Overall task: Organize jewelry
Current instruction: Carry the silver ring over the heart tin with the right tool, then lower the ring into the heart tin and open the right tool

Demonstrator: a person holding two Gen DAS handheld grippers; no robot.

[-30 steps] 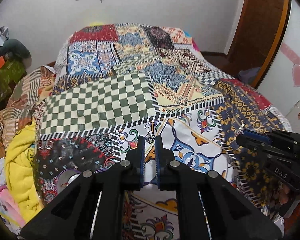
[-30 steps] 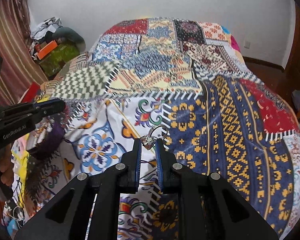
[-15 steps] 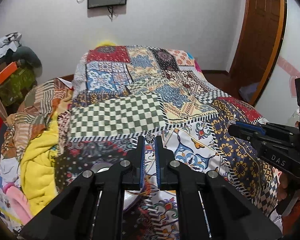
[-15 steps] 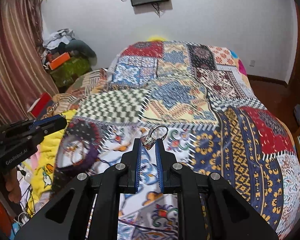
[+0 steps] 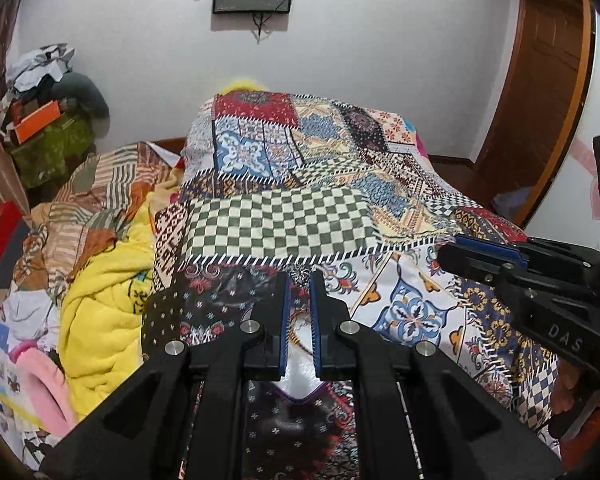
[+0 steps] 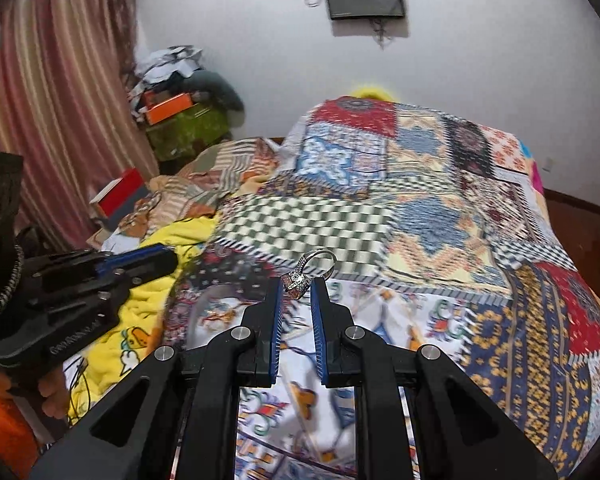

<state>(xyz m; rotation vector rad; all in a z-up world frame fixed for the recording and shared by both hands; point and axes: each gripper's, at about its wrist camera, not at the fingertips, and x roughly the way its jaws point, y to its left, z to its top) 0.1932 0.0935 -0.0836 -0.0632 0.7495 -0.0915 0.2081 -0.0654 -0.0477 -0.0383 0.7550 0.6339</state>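
Right wrist view: your right gripper [image 6: 298, 284] pinches a light, hard, slippery ring [image 6: 306, 274] by its stone; grip gently.

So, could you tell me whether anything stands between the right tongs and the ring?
Nothing does: the right tongs are already shut on the ring, gripping its stone end with the band sticking up past the tips, above the patchwork bedspread. Where the ring should go is not evident.
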